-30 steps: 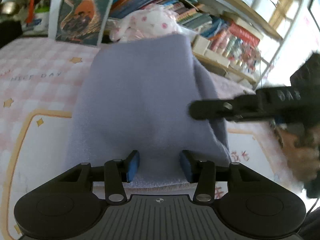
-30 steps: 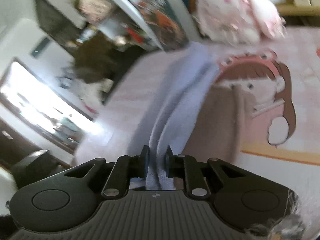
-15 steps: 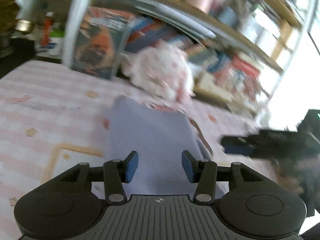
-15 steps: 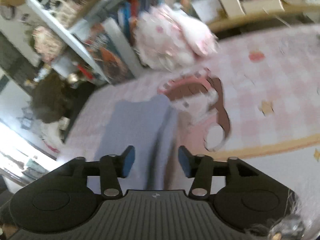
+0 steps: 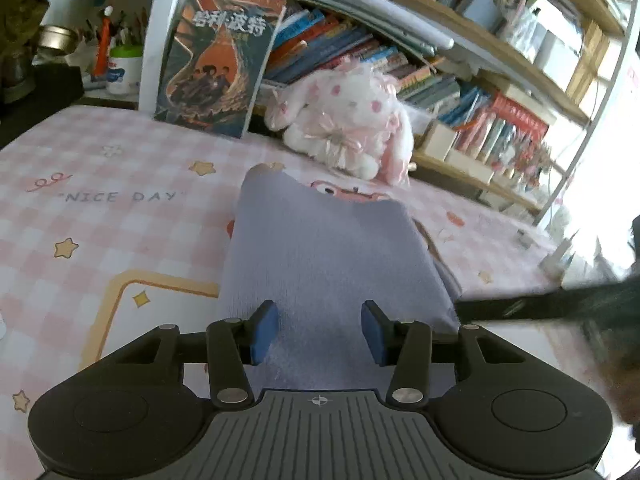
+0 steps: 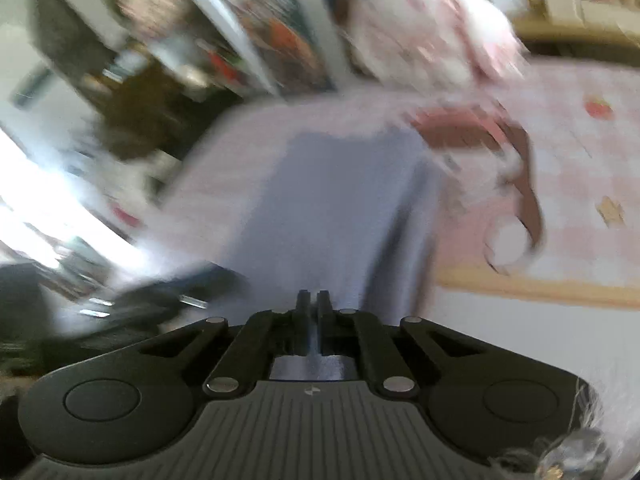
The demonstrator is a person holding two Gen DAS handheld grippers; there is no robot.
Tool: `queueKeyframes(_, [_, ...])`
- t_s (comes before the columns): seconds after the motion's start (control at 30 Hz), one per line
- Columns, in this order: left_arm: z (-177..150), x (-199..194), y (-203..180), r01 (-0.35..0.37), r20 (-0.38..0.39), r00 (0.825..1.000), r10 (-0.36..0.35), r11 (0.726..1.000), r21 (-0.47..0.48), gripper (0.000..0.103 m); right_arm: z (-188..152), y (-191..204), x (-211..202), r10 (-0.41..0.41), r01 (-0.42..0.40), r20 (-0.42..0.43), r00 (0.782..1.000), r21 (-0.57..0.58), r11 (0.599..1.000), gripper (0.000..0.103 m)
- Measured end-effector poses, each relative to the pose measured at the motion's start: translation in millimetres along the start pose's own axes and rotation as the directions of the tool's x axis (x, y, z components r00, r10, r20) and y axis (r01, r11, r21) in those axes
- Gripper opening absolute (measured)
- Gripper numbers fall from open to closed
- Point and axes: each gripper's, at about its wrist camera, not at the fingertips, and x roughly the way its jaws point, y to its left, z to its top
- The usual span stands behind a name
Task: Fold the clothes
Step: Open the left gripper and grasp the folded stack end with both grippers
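Bookshelves [image 5: 460, 52] rise beyond the pink checked bed sheet [image 5: 100, 208], with a plush rabbit [image 5: 348, 120] far ahead of the left gripper [image 5: 319, 330]. Directly ahead of that gripper, jaws spread and empty, the lavender garment [image 5: 320, 248] lies as a flat, layered rectangle. The right gripper [image 6: 313, 304] looks pinched shut; whether cloth sits between, blur hides. Judging so, another fold or a final smoothing both fit.

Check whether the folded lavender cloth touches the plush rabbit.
Apart. The left wrist view shows a strip of printed pink sheet between the cloth and the plush rabbit.
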Motion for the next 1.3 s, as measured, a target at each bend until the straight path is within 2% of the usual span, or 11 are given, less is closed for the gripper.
queueKeyframes(0.1, [0.4,1.5,-2.9,-0.008,-0.012,1.0,0.009,0.999,0.034,0.046,-4.7,6.0,-16.0,0.081,-0.079,0.042,0.996,-0.033,0.996,0.001])
queueKeyframes(0.3, [-0.6,0.7,0.7,0.005,-0.012,1.0,-0.005,1.0,0.024,0.047,-11.8,-7.4,-4.2,-0.053,0.054,-0.012,0.999,0.064,0.996,0.006])
queueKeyframes(0.4, [-1.0,0.9,1.9,0.01,-0.013,1.0,-0.01,1.0,0.026,0.047,-12.0,-6.1,-2.5,-0.07,0.07,-0.008,0.998,0.068,0.995,0.046])
queueKeyframes(0.57, [-2.7,0.8,1.3,0.012,-0.018,1.0,-0.011,0.999,0.042,0.047,-9.1,-10.0,14.8,-0.126,0.133,-0.065,0.99,0.112,0.985,0.045])
queueKeyframes(0.7, [-4.1,1.3,2.2,0.004,-0.03,1.0,-0.003,0.999,0.048,0.047,-7.1,-7.2,24.6,-0.112,0.119,-0.07,0.991,0.101,0.988,0.013])
queueKeyframes(0.77, [-4.5,2.4,4.0,-0.003,-0.043,0.999,0.005,0.999,0.044,0.048,-7.4,9.2,8.3,-0.048,0.048,0.03,0.998,0.012,0.999,0.012])
queueKeyframes(0.9, [-3.5,3.2,6.4,0.008,-0.06,0.998,-0.006,0.999,0.034,0.048,-12.7,23.6,0.4,-0.049,0.053,0.053,0.997,-0.073,0.996,0.012])
queueKeyframes(0.97, [-3.6,3.7,4.9,0.02,-0.065,0.998,-0.017,0.999,0.05,0.048,-16.4,10.4,15.6,-0.156,0.156,-0.009,0.988,-0.021,0.988,0.012])
queueKeyframes(1.07, [-0.7,-0.5,4.6,0.016,-0.065,0.998,-0.012,0.998,0.063,0.048,-15.4,7.1,9.4,-0.171,0.171,0.011,0.985,0.015,0.985,0.013])
queueKeyframes(1.23, [12.9,-20.0,32.1,-0.017,-0.002,1.0,0.017,0.998,-0.064,0.057,-13.7,1.6,-0.8,-0.198,0.195,0.044,0.979,0.077,0.978,0.066])
queueKeyframes(1.3, [18.7,-15.1,45.8,-0.029,-0.037,0.999,0.025,0.993,-0.118,0.058,-9.6,-5.1,-2.8,-0.205,0.2,0.027,0.978,0.129,0.971,0.066])
